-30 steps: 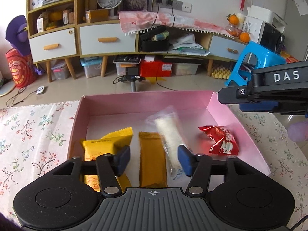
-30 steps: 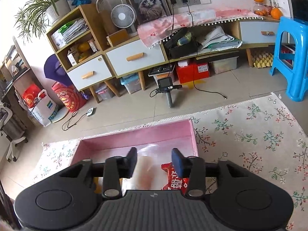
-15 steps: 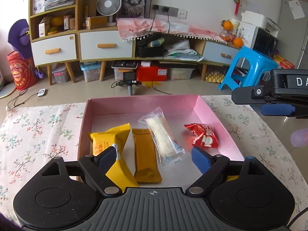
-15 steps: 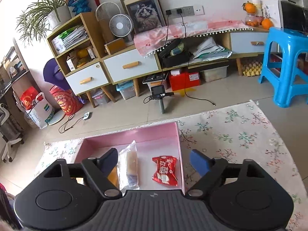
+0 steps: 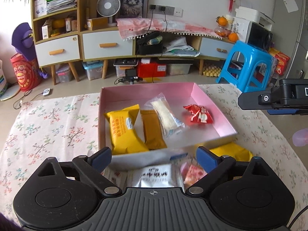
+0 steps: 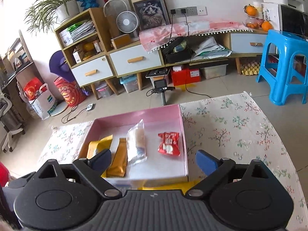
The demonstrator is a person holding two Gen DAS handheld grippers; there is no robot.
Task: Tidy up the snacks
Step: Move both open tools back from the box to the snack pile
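A pink box (image 5: 215, 113) (image 6: 182, 134) on the floral cloth holds a yellow pack (image 5: 123, 129) (image 6: 96, 149), a brown bar (image 5: 153, 132) (image 6: 119, 158), a clear-wrapped white roll (image 5: 165, 115) (image 6: 137, 142) and a red snack (image 5: 199, 114) (image 6: 169, 143). My left gripper (image 5: 154, 157) is open and empty, just before the box's near wall. Below it lie a silver pack (image 5: 156, 177), a pink-red snack (image 5: 192, 174) and a yellow pack (image 5: 231, 152). My right gripper (image 6: 154, 160) is open and empty, over the box's near edge; its body shows in the left wrist view (image 5: 273, 98).
The floral tablecloth (image 5: 53, 127) (image 6: 240, 130) spreads on both sides of the box. Beyond the table stand a low cabinet (image 5: 100, 44), a small camera tripod (image 6: 161, 90) on the floor and a blue stool (image 5: 248, 65) (image 6: 284, 67).
Both grippers have opened wide and drawn back from the box. The white roll and the red snack now lie free in the box. Loose snacks in front of the box have come into view.
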